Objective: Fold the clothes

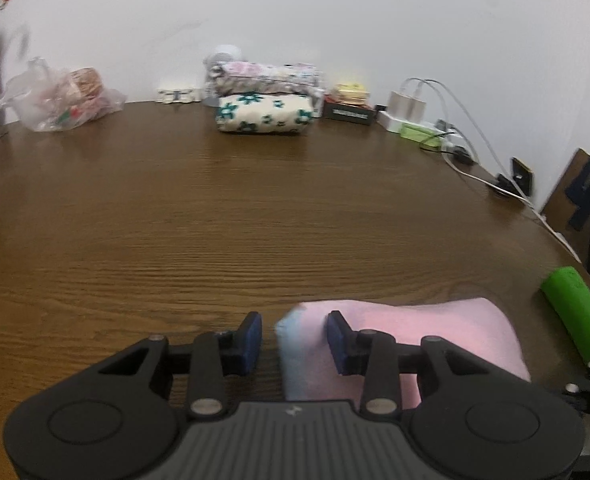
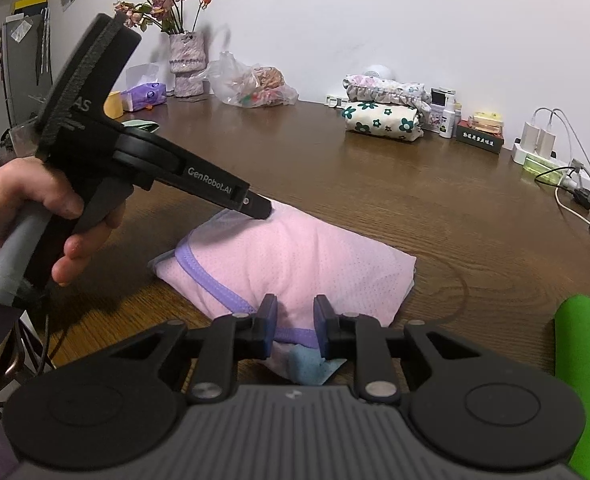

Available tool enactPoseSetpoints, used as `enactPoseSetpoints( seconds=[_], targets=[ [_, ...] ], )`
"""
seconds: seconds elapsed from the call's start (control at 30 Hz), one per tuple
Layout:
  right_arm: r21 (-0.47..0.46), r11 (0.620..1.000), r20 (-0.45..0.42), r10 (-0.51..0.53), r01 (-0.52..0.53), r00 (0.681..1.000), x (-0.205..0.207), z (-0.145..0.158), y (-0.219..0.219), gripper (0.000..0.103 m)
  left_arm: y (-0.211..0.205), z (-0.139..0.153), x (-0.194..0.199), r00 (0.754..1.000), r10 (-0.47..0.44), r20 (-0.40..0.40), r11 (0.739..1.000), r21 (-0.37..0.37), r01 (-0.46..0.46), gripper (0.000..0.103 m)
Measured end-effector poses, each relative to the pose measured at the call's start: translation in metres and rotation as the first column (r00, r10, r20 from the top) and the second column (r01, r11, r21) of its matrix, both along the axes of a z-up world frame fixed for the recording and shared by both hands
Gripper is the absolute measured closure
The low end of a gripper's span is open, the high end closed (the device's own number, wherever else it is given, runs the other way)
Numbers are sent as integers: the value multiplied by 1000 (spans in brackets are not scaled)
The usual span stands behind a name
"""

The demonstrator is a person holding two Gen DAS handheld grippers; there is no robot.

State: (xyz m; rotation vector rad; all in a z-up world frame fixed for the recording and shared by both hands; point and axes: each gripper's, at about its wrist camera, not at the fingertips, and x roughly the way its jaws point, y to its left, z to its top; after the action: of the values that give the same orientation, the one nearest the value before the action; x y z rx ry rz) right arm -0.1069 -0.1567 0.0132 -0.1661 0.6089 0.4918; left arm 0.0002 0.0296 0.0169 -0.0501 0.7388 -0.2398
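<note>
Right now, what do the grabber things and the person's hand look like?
Each gripper is black plastic with a ribbed grey top and dark blue finger pads. The left gripper has white "GenRobot.AI" lettering, a grey handle, a fuzzy strap and a thin black cable. The left hand holding it is bare. The right gripper looks the same.

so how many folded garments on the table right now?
3: pink garment near the front between left gripper and right gripper, both open; green-flower bundle at the back wall with a pastel floral bundle stacked on it. More may be hidden.
</note>
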Motion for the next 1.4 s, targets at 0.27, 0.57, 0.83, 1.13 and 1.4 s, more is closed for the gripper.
enactPoseSetpoints(
  seconds=[0.27, 0.57, 0.83, 1.13, 1.4],
  targets=[
    [62, 998, 28, -18, 17, 999, 2, 15, -7, 77, 4, -1, -3, 1000, 6, 10, 1000, 16, -6, 69],
    [38, 999, -2, 5, -5, 1000, 4, 5, 2, 77, 8, 18, -13, 998, 7, 64, 1000, 2, -7, 68],
    [20, 1000, -2, 6, -6, 1000, 3, 2, 4, 75, -4, 22, -18, 995, -43, 86, 999, 3, 43, 69],
    [98, 994, 45, -48, 44, 998, 6, 18, -10, 73, -8, 23, -23, 995, -50, 90, 999, -2, 50, 69],
    [208, 964, -24, -162, 164, 986, 53, 20, -17, 84, -19, 15, -27, 994, -67, 90, 998, 27, 65, 69]
  ],
)
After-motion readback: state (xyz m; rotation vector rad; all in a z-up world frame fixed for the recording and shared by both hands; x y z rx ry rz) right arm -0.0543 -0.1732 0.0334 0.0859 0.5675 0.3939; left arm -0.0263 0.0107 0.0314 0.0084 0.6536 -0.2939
